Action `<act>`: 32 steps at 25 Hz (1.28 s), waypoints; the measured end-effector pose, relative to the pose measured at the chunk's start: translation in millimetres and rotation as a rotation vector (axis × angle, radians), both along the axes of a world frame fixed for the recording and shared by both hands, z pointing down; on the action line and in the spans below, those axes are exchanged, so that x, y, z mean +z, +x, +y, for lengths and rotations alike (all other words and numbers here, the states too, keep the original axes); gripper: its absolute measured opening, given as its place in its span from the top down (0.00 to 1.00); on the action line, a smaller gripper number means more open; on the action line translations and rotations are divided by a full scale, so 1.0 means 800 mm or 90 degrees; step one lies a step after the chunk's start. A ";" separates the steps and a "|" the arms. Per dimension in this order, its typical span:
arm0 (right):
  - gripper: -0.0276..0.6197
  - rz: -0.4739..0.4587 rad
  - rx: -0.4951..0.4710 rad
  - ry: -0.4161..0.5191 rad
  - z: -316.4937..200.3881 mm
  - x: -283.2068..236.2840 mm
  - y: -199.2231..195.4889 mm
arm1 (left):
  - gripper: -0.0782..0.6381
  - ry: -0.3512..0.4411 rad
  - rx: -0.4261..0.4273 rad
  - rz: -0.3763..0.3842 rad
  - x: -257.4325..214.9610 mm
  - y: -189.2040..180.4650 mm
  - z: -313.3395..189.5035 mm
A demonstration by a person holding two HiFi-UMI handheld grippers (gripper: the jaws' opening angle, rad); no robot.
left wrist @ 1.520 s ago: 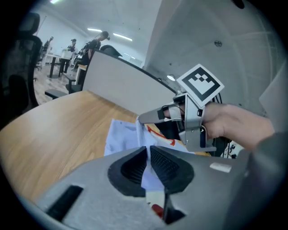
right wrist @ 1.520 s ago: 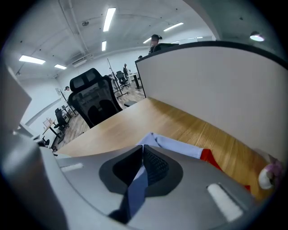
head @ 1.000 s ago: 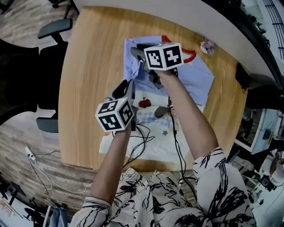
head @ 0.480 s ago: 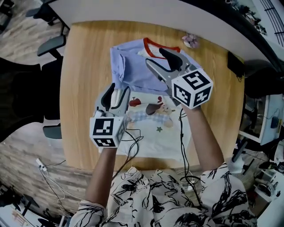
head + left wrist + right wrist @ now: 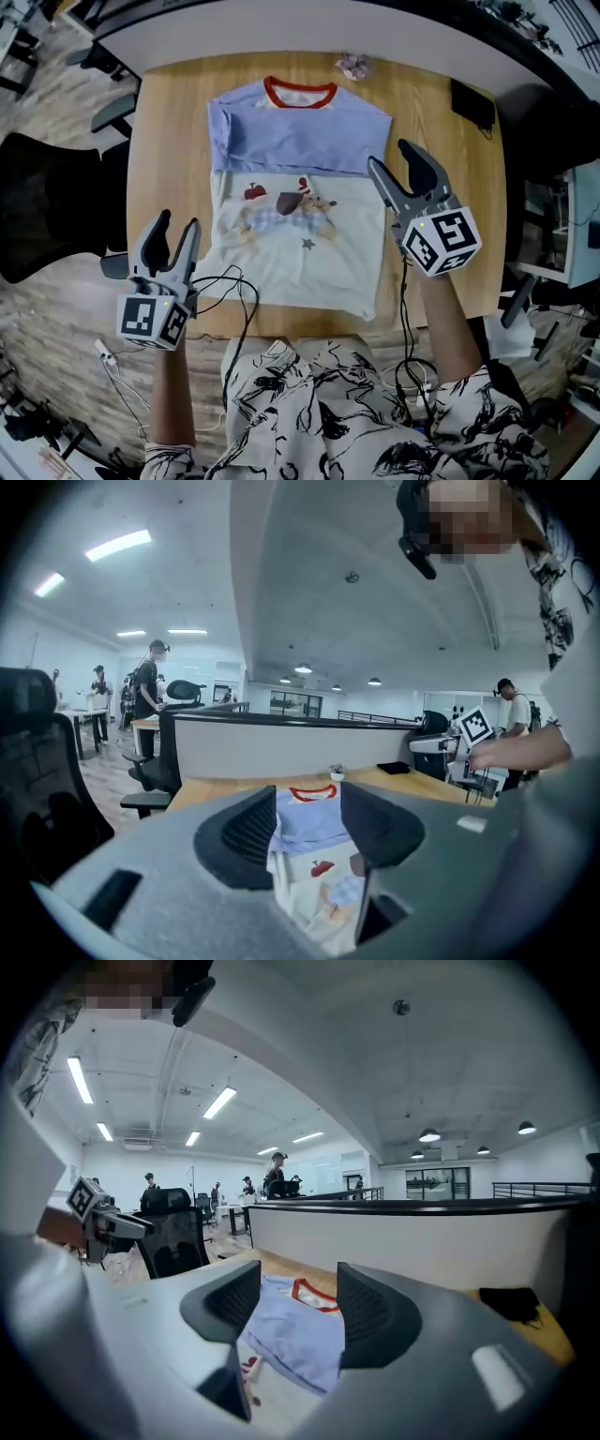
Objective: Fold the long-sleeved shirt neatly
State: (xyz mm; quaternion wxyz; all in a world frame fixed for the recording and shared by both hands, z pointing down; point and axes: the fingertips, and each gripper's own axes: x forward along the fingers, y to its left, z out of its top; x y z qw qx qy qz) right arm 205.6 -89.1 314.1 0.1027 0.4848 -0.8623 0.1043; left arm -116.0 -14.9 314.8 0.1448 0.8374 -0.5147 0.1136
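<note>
One wooden table fills the middle of the head view, and the long-sleeved shirt lies flat on it at upper centre — red collar toward the top of the frame, hem toward the bottom, so its long axis runs top to bottom. The right gripper is the nearer one. It hangs just beside the shirt's right edge at mid-height, its jaws apart after just opening, with only air between them and the cloth showing beyond. The left gripper sits at lower left, past the table's edge and apart from the hem corner — its jaws have also just opened and are empty. Neither sleeve shows; I judge them tucked in or under, though I cannot tell which. Black cables trail over the lower left hem, and the lower right corner looks curled. Any next fold likely starts from the hem.
</note>
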 end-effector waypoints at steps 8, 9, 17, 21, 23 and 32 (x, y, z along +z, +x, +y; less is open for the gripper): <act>0.53 0.016 0.100 -0.052 0.159 0.032 0.050 | 0.58 -0.006 0.039 -0.037 -0.009 -0.044 0.089; 0.54 0.019 0.114 -0.060 0.179 0.040 0.049 | 0.58 -0.004 0.048 -0.040 -0.009 -0.050 0.101; 0.53 0.057 0.188 -0.104 0.324 0.100 0.020 | 0.58 -0.016 0.105 -0.059 0.023 -0.099 0.191; 0.53 0.092 0.189 -0.147 0.384 0.141 0.008 | 0.57 -0.043 0.124 -0.054 0.046 -0.104 0.228; 0.53 0.112 0.186 -0.175 0.407 0.167 0.006 | 0.57 -0.060 0.129 -0.058 0.064 -0.106 0.241; 0.53 0.086 0.211 -0.271 0.443 0.273 0.037 | 0.56 -0.119 0.201 -0.181 0.225 -0.099 0.257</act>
